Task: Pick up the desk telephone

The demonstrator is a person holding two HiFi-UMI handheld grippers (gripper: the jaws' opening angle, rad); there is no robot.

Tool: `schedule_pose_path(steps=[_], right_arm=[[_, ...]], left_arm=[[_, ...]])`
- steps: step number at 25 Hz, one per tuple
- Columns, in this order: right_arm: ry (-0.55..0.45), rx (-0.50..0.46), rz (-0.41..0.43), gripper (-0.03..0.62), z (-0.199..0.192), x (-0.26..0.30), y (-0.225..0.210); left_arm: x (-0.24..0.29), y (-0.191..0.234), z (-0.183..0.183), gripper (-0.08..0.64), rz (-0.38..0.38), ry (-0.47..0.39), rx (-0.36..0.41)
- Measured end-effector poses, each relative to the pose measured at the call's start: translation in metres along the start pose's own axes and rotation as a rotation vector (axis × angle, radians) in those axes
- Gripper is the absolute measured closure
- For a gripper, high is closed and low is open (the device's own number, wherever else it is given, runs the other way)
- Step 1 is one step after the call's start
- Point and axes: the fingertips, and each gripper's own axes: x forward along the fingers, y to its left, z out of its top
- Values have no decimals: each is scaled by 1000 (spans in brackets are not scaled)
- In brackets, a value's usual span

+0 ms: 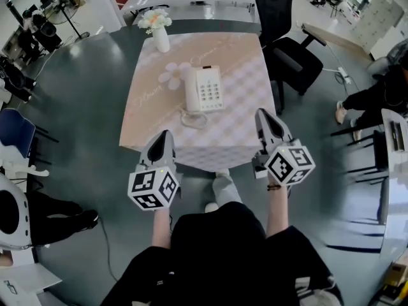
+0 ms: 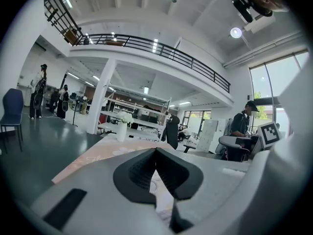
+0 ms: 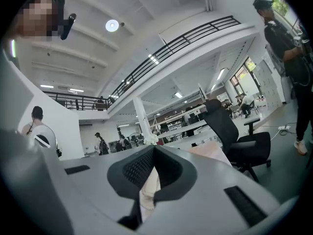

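A table (image 1: 150,116) under a pale pink checked cloth is standing on a dark grey floor (image 1: 89,88) in a large open office hall. A black office chair (image 1: 290,59) is crowding its far right corner, while bare floor is showing along the left side. The telephone (image 1: 205,89) is sitting near the table's middle, keypad up. Its long axis is running from near edge to far edge, with the handset along its left side and the coiled cord (image 1: 194,118) looping at the near end. A vase (image 1: 160,38) is standing by the far edge. The left gripper (image 1: 166,134) and right gripper (image 1: 262,115) are hovering at the near edge, both clenched on nothing.
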Motion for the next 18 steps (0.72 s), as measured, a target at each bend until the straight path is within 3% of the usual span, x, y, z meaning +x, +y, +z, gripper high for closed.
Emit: schedule_pose_path(steps=[18], right_arm=[[120,59,74,600,-5,161,-68]], left_arm=[[146,36,-9,560,83,139,-56]])
